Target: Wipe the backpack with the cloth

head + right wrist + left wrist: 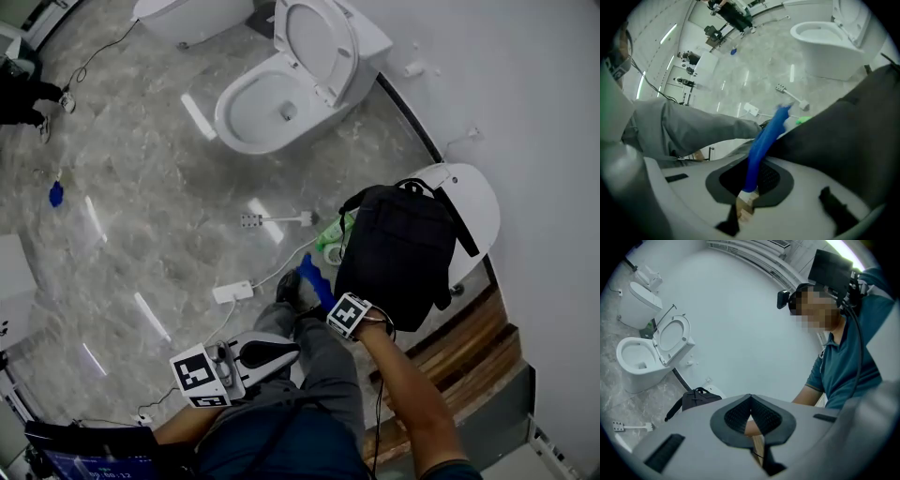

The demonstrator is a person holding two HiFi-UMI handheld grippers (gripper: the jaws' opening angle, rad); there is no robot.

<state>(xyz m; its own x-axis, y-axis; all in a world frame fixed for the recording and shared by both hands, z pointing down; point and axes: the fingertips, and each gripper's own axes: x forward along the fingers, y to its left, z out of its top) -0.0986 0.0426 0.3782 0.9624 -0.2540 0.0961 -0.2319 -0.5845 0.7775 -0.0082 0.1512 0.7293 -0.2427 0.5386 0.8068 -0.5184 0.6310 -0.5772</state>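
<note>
Right gripper view shows the right gripper [752, 180] clamped on a blue cloth [765, 138] trailing ahead of its jaws, the black backpack [843, 136] close on their right, the left gripper [751, 420] closed and empty; so thin a pinch may slip loose during wiping.

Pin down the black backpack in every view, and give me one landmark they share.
Head view: backpack right of centre, near the wall.
Left gripper view: backpack small, at lower left.
Right gripper view: backpack close up, filling the right side beside the cloth.
Shared landmark: the open toilet.
</note>
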